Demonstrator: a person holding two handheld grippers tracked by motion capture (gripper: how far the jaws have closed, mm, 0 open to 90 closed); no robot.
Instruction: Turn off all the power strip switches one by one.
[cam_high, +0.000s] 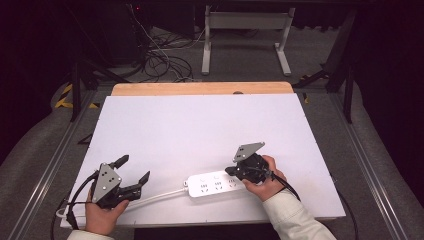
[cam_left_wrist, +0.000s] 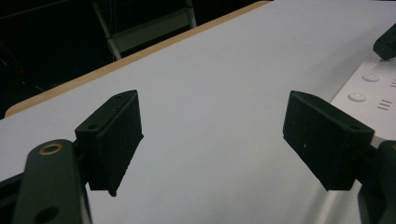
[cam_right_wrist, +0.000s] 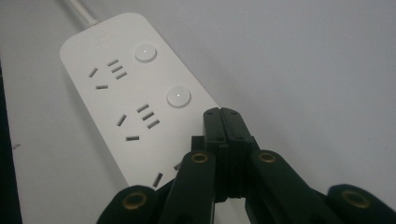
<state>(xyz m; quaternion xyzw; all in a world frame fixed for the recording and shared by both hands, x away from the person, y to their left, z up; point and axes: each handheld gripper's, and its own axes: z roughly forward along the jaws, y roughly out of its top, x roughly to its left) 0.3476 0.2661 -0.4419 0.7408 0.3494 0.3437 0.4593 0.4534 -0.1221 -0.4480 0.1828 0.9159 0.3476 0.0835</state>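
Where its cord (cam_high: 160, 195) trails left, power strip (cam_high: 212, 184) lengthwise left-right.

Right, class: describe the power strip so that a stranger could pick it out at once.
Start at the white table and look along its near edge. There lies the white power strip, under the right gripper with its shut jaws. Its round buttons, socket slots and white cable mark it out.
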